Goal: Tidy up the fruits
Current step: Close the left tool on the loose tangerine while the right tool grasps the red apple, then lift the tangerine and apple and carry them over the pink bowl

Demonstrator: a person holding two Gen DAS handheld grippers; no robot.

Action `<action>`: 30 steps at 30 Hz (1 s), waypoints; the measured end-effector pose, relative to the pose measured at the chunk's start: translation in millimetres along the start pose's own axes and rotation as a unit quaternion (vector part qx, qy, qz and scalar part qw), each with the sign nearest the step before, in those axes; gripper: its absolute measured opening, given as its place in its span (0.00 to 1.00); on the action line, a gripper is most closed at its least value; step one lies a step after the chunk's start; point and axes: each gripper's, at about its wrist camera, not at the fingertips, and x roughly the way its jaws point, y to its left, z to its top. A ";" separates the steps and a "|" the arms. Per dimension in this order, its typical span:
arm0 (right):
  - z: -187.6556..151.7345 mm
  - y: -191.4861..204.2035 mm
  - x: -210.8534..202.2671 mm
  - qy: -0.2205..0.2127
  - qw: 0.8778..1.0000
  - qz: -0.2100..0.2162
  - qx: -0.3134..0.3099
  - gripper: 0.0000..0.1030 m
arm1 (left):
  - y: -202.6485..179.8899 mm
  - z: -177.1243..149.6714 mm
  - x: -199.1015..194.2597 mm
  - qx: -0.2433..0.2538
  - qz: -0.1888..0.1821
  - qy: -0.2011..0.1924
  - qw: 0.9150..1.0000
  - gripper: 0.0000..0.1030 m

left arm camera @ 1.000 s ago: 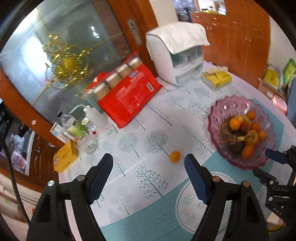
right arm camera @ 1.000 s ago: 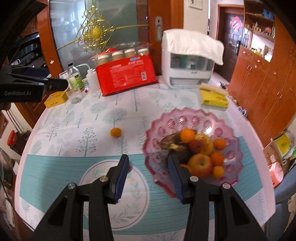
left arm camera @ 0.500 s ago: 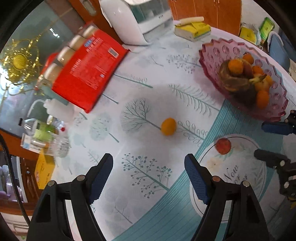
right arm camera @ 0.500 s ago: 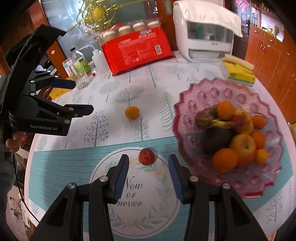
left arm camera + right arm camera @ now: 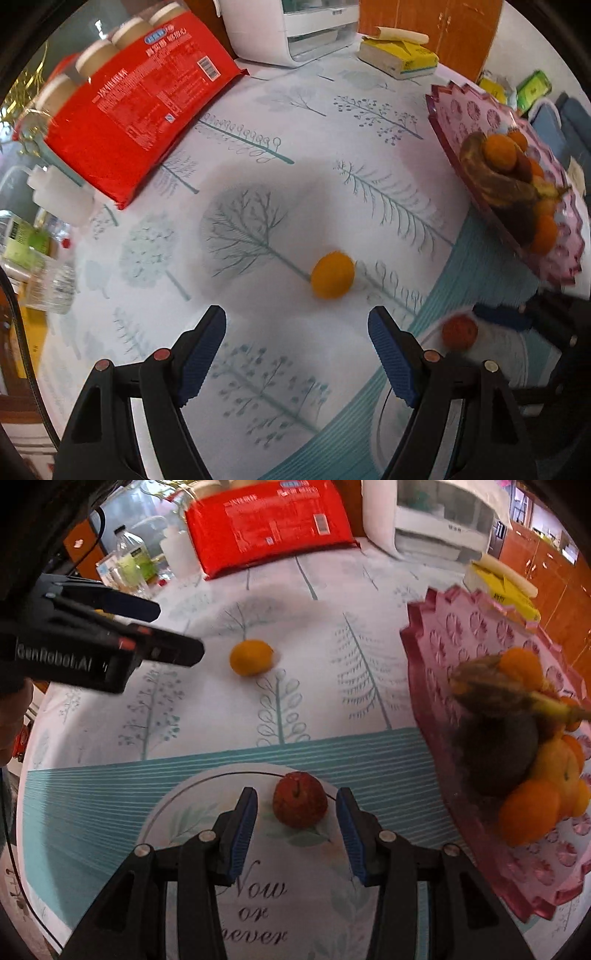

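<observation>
A small orange (image 5: 332,275) lies on the tree-print tablecloth, just ahead of my left gripper (image 5: 295,325), which hangs open above the cloth with nothing between its fingers. A small red fruit (image 5: 300,799) sits on the round "Now or never" print. My right gripper (image 5: 297,801) stands open around it, with a gap showing at each blue pad. The same orange (image 5: 251,657) shows farther back in the right wrist view, next to the left gripper (image 5: 177,631). At the right, a pink glass dish (image 5: 424,635) holds oranges, an apple, a dark fruit and a browned banana.
A red multipack of jars (image 5: 129,92), a white appliance (image 5: 295,33) and a yellow tissue pack (image 5: 399,55) line the far side. Bottles (image 5: 48,273) crowd the left edge. The dish (image 5: 461,110) rises close on the right.
Both grippers have come down toward the table. The orange now sits just ahead of the left fingers, and the red fruit has come in between the right fingers. Neither opening has changed.
</observation>
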 end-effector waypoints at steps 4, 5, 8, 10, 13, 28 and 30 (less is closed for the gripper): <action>-4.4 -8.3 8.1 0.002 1.000 0.001 0.009 0.40 | -7.4 10.9 19.4 -0.014 -0.014 -0.004 1.000 0.73; -5.5 -9.7 6.7 -0.004 1.000 0.001 0.009 0.33 | -10.0 12.7 22.6 -0.016 -0.016 -0.005 1.000 0.73; -8.7 -9.6 5.5 -0.012 1.000 0.003 -0.003 0.31 | -13.3 19.1 37.1 -0.019 -0.022 0.002 1.000 0.65; -12.0 -8.9 3.8 -0.018 1.000 0.004 -0.008 0.31 | -15.1 20.8 48.2 -0.020 -0.024 0.015 0.999 0.57; -18.0 -6.8 -0.8 -0.028 0.999 0.018 -0.014 0.31 | -17.9 18.9 58.8 -0.016 -0.025 0.024 0.999 0.44; -23.5 -4.0 -46.5 -0.098 0.992 0.073 -0.031 0.31 | -43.3 0.7 31.6 -0.020 0.021 0.031 0.999 0.28; -23.7 -6.6 -55.2 -0.107 0.991 0.078 -0.031 0.31 | -47.0 -4.1 17.5 -0.032 0.025 0.027 0.999 0.28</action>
